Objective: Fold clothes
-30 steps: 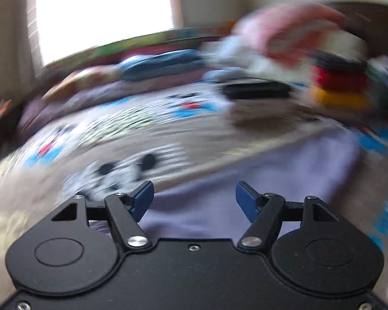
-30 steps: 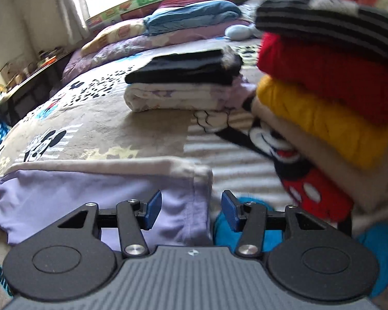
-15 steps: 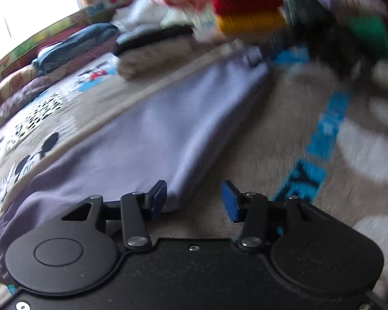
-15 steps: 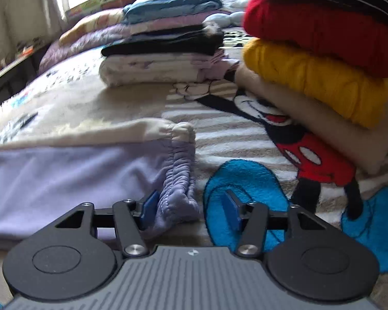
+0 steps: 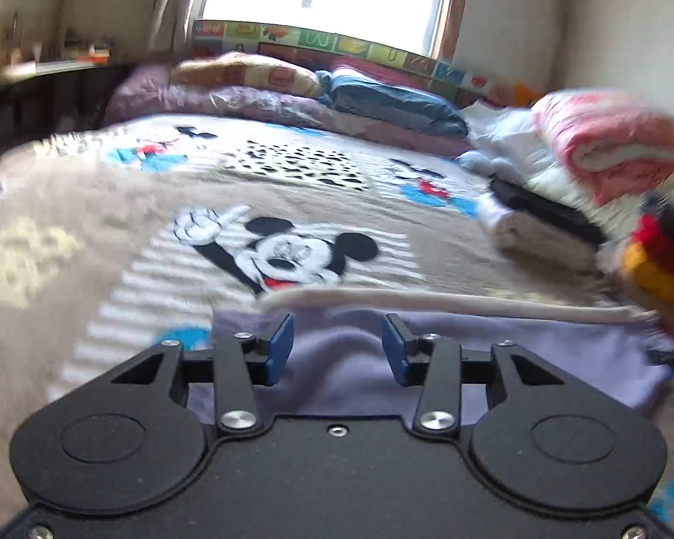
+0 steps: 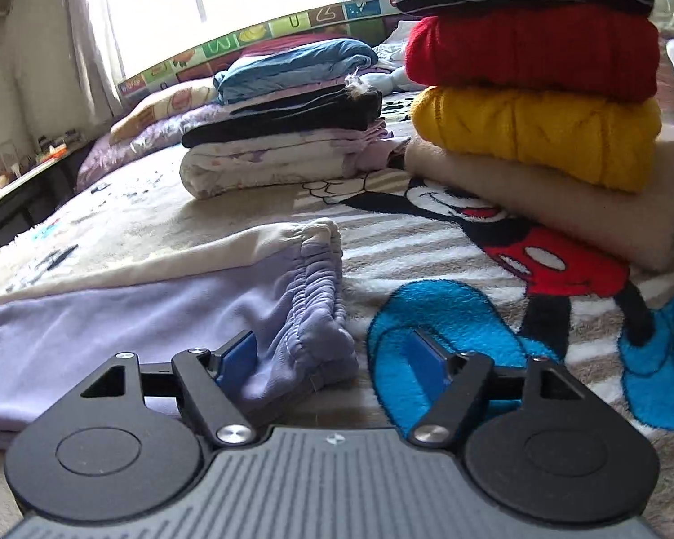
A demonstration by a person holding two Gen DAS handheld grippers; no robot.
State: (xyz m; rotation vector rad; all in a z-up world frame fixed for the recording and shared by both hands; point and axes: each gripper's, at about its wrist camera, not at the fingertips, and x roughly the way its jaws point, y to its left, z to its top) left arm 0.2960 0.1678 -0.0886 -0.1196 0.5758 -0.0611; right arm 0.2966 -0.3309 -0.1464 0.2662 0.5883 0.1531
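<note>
**Lavender trousers laid out on cartoon-print bed, both claws open**

A bed (image 5: pixel 112 233) covered with a cartoon-mouse blanket (image 6: pixel 449 314) fills both wrist views, pillows banked under the window. Pale lavender trousers (image 6: pixel 135 314), edged along the far side in cream, lie flat across the blanket. Near them stands a stack of folded knitwear (image 6: pixel 534 103), striped black over red, yellow and cream; a second, lower pile of folded clothes (image 6: pixel 283 143) sits farther back. The right claw (image 6: pixel 334 357) is spread wide around the gathered waistband (image 6: pixel 314 296), gripping nothing. The left claw (image 5: pixel 336 349), likewise parted and empty, hovers over the lavender cloth; that view is blurred.
</note>
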